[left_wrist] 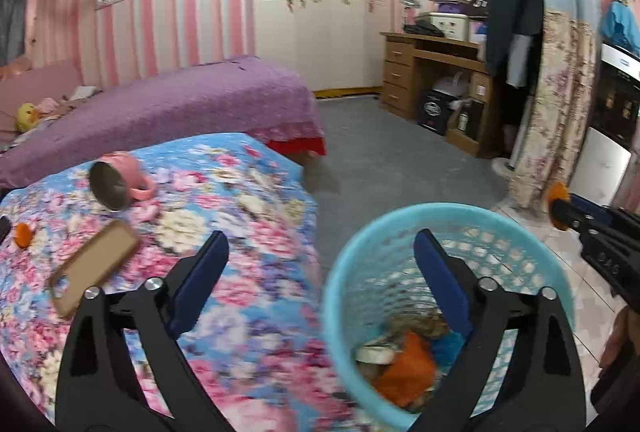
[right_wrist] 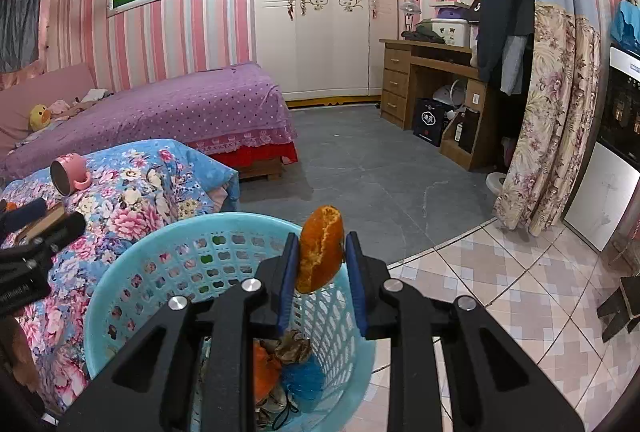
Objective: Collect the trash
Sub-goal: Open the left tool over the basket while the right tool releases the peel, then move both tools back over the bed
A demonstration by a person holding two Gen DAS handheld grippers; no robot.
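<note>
Both views are evenly lit by soft indoor light, brightest on the white wardrobe at 12 o'clock, which glares almost to blown-out white in the left wrist view. That view is smeared with motion blur, worst across the floral cover and blue basket. The right wrist view is sharp. Fisheye bending curves the walls, and black vignetting fills every corner.

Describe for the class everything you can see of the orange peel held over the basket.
The orange peel is a curved piece with dimpled orange skin and a paler, rough torn edge facing the camera. It stands roughly upright, pinched between the blue pads of the right tool, its top poking above them. It hangs over the far rim of the blue mesh basket, not touching it.
</note>
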